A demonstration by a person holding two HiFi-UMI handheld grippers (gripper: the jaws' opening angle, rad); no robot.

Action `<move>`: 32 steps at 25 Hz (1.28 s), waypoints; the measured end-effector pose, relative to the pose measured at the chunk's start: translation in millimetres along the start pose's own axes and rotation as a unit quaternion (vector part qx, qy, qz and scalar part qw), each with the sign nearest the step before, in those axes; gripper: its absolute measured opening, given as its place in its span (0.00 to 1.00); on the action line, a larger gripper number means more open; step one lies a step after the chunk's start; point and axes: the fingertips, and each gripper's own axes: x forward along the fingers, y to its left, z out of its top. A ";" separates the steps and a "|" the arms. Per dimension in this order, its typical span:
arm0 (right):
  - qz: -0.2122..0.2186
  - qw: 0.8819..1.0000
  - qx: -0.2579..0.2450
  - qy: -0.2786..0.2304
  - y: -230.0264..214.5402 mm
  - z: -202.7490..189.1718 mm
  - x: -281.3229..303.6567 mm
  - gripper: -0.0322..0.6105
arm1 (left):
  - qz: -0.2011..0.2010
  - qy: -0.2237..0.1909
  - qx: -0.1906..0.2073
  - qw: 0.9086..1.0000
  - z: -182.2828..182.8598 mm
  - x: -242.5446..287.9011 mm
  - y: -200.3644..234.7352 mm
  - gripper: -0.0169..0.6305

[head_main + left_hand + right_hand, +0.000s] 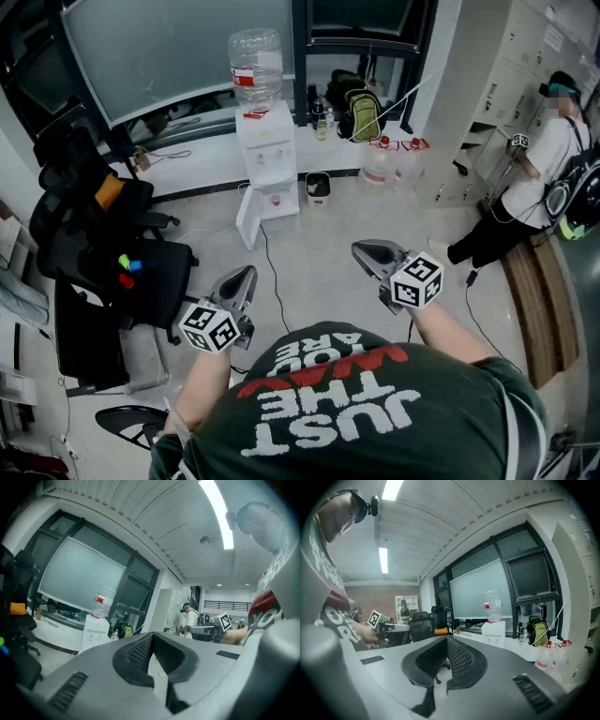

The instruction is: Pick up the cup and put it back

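Pale grey floor (319,272) lies open ahead of the left gripper (246,274) and right gripper (360,249). A white plastic water dispenser (266,164) stands beyond; black office chairs (103,253) crowd the left.

What I am taking for the cup (275,199) is showing only as a small reddish spot (too small for me to tell its shape or whether it is upright). It is sitting in the open lower recess of the water dispenser (265,141), below the dispenser's taps and just beside its swung-open door.
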 end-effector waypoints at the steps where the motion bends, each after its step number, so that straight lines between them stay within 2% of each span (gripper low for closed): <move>1: 0.001 1.000 0.000 0.001 -0.5 -0.6 -1.7 0.10 | 0.001 0.000 -0.001 1.000 -0.6 0.0 -1.5 0.04; 13: 0.013 1.000 -0.005 0.001 0.7 -0.8 -3.9 0.10 | 0.009 0.006 -0.004 1.000 -6.5 -0.7 -9.8 0.04; 24: 0.004 1.000 0.004 -0.001 -7.9 -2.3 -7.3 0.10 | 0.008 0.011 -0.002 1.000 -6.0 6.2 -13.2 0.04; 32: 0.008 1.000 0.013 -0.008 -25.6 -3.5 -30.6 0.10 | 0.004 0.019 0.001 1.000 -9.9 30.8 -36.5 0.04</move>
